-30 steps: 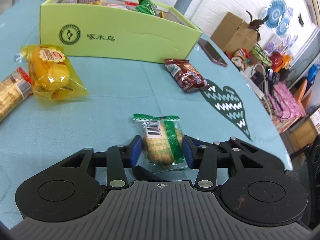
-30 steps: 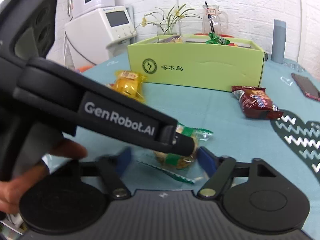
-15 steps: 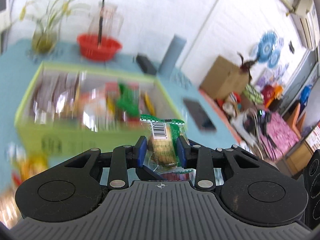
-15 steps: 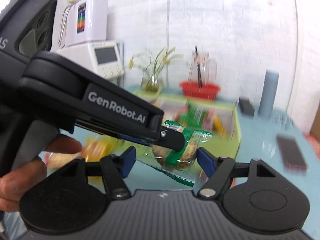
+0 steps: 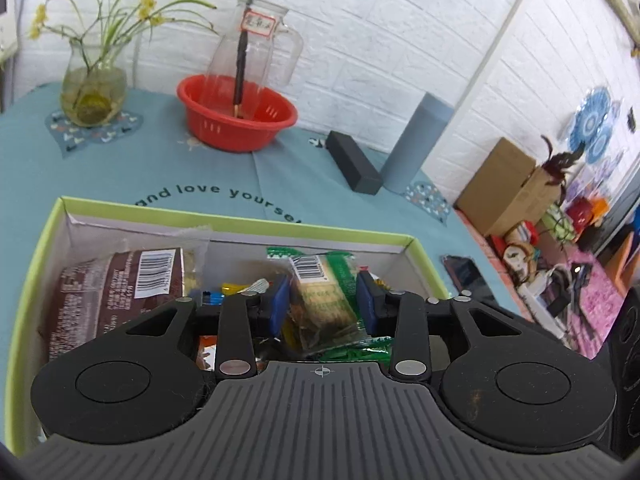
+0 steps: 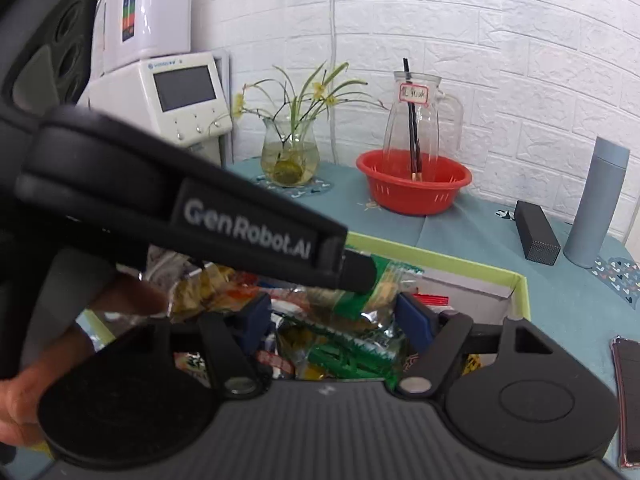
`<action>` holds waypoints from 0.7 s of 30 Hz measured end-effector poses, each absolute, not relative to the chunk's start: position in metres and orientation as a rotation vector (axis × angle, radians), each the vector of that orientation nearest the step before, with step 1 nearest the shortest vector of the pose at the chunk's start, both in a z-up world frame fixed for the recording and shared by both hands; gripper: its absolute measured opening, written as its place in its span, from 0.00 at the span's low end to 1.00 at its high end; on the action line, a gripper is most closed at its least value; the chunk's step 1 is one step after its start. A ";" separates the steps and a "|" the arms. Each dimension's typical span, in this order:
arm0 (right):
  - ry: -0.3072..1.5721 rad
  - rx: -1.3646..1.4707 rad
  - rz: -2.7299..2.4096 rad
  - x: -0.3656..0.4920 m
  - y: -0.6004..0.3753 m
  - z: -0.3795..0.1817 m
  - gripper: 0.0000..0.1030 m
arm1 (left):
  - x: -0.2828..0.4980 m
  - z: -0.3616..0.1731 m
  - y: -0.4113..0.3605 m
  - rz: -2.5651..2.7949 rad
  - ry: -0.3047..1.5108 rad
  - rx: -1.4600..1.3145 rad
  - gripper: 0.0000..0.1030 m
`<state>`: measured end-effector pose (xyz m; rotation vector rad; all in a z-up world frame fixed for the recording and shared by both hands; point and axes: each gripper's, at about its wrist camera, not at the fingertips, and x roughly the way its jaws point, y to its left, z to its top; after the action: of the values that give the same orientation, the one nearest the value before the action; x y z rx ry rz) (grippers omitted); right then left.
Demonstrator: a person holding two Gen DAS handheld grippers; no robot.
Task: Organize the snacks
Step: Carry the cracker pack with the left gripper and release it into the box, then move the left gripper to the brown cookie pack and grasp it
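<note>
A green-wrapped biscuit packet (image 5: 322, 296) stands upright between the blue pads of my left gripper (image 5: 322, 304), which hangs over the open light-green snack box (image 5: 240, 222). The pads touch the wrapper's sides while the jaws are opening. Several packets fill the box, among them a large brown one (image 5: 116, 292). In the right wrist view the left gripper's fingertip (image 6: 356, 274) and the same packet (image 6: 384, 280) hang above the box (image 6: 480, 270). My right gripper (image 6: 334, 320) hovers just behind them, its jaws opening with nothing gripped. A hand (image 6: 120, 300) holds the left gripper.
Behind the box stand a red basin (image 5: 236, 120) with a glass jug (image 5: 256, 48), a flower vase (image 5: 94, 96), a grey bottle (image 5: 416, 148) and a black case (image 5: 352, 164). A phone (image 6: 628, 400) lies at the right. A water dispenser (image 6: 160, 92) stands at the back left.
The left gripper lifted the green packet off the cloth and carried it over the box. The right gripper followed alongside, and its jaws widened.
</note>
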<state>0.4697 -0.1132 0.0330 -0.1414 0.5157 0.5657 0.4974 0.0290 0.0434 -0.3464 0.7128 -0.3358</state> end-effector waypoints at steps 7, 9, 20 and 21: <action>0.389 -0.149 0.516 0.412 -0.143 0.060 0.89 | 0.452 0.077 0.035 -0.384 0.615 -0.363 0.34; 0.374 -0.147 0.495 0.384 -0.160 0.062 0.90 | 0.431 0.085 0.033 -0.401 0.602 -0.352 0.37; 0.594 0.011 0.403 0.303 -0.218 -0.009 0.90 | 0.362 0.014 -0.020 -0.444 0.840 -0.302 0.47; 0.600 0.010 0.403 0.304 -0.217 -0.011 0.90 | 0.365 0.008 -0.028 -0.456 0.863 -0.306 0.46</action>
<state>0.3040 -0.2170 -0.0114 0.0097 0.6000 0.4029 0.3650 -0.0276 0.0076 -0.3058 0.8630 -0.4562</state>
